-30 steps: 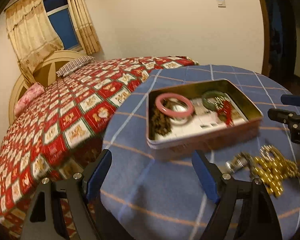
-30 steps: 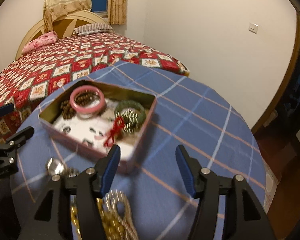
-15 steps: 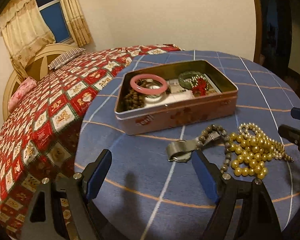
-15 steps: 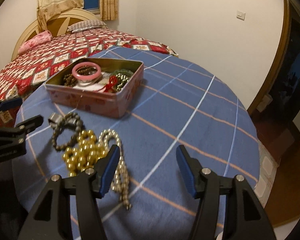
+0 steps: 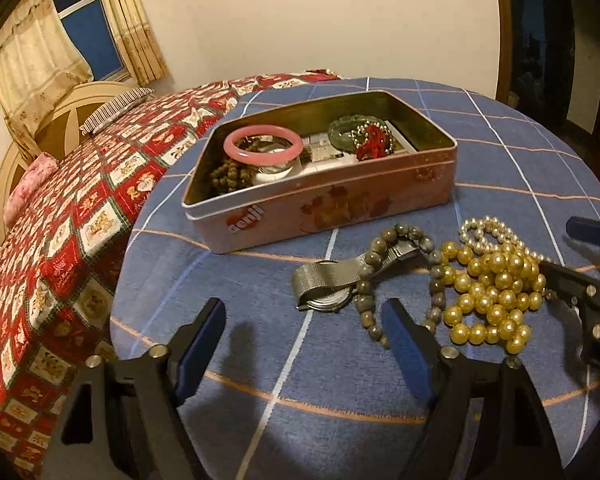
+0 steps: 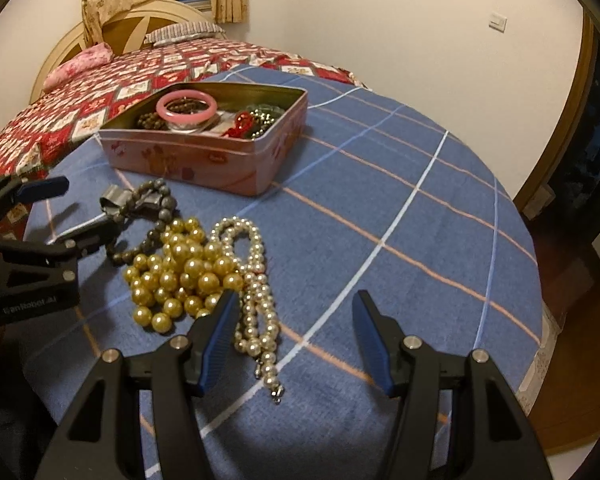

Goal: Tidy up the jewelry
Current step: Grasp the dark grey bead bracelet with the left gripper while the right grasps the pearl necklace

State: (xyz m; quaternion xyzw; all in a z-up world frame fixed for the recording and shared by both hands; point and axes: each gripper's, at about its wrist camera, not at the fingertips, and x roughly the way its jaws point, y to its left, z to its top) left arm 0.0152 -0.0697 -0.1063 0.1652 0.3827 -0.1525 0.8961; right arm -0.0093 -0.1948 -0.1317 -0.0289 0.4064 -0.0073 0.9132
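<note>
A pink tin box (image 5: 340, 196) (image 6: 204, 160) stands open on the blue checked tablecloth. It holds a pink bangle (image 5: 263, 147), a green bangle (image 5: 342, 133), brown beads and a red knot. In front of it lie a mesh-band watch (image 5: 326, 286), a grey bead bracelet (image 5: 396, 276), gold pearls (image 5: 492, 292) (image 6: 180, 276) and a white pearl string (image 6: 252, 280). My left gripper (image 5: 304, 336) is open and empty, just short of the watch. My right gripper (image 6: 294, 332) is open and empty, its left finger beside the pearls.
The round table's edge (image 6: 536, 280) drops off on the right toward a wooden floor. A bed with a red patterned cover (image 5: 80, 208) stands close on the left. A wall and a doorway are behind the table.
Both grippers have pulled back and down from over the tin, so the loose jewelry on the cloth has come fully into view. Both stay open.
</note>
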